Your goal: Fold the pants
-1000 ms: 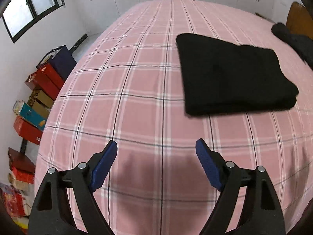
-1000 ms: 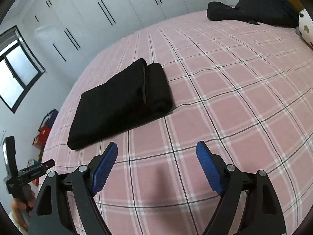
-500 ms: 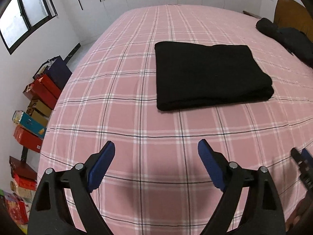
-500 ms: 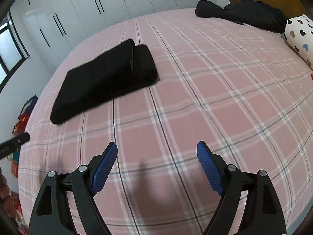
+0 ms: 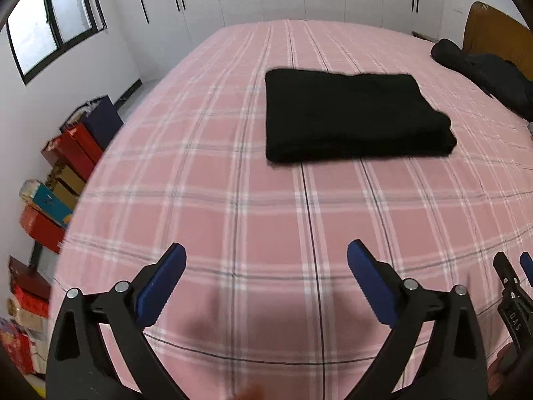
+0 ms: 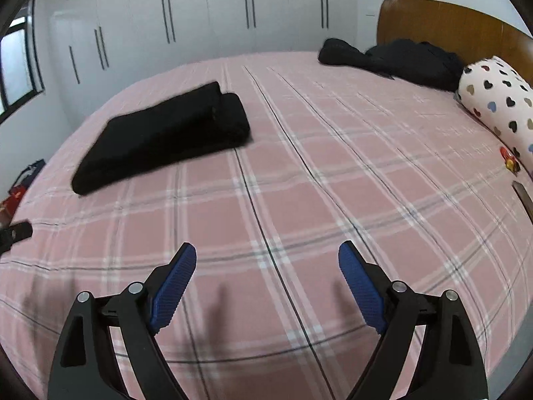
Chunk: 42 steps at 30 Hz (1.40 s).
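Pink plaid bed [image 5: 206,180] fills both views, white wardrobes [image 6: 206,13] behind. Folded black pants [image 5: 353,116] lie flat well ahead of both tongs, untouched. Left tongs [image 5: 266,266] and right tongs [image 6: 267,263] hover wide, holding nothing.

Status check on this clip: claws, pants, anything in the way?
Left claw open, empty. Right claw open, empty. Black pants folded flat on the pink bed, untouched. Nothing between claws and pants.
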Tool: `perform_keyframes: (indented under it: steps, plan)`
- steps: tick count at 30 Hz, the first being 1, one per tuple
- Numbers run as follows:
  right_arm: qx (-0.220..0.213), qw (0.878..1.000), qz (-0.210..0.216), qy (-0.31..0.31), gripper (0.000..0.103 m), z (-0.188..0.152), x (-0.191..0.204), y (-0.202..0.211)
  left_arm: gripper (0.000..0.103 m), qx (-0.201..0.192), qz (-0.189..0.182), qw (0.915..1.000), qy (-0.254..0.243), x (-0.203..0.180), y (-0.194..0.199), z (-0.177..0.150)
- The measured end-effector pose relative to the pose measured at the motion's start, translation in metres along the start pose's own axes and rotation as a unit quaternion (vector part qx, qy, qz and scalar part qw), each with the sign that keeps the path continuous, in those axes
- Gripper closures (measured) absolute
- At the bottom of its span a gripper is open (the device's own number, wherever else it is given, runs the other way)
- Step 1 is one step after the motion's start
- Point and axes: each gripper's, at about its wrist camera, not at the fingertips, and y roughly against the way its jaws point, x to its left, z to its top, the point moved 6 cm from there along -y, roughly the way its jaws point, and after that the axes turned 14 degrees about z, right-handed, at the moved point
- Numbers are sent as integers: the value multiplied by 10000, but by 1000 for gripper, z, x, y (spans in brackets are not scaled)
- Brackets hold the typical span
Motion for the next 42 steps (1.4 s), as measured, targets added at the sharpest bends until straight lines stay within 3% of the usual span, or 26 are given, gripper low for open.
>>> perform_keyframes:
  steps: [6, 10, 14, 33, 42]
  plan:
    - [29, 9999, -18, 133, 18, 8, 1, -20, 8, 157, 150, 9997, 112, -12, -38, -35]
    - [46, 9997, -86, 219, 18, 11, 4, -26, 8, -83, 139, 9998, -109, -24, -41, -23]
    - [-3, 9998, -32, 216, 18, 13, 8, -29, 8, 113, 1, 9998, -174, -31, -51, -23]
    - [224, 9981, 114, 568, 18, 6, 31, -39, 7, 107, -293, 9994, 120, -20, -50, -20]
    - [265, 9976, 176, 616, 18, 4, 36, -42, 5, -146, 0, 9999, 60, -23, -45, -23]
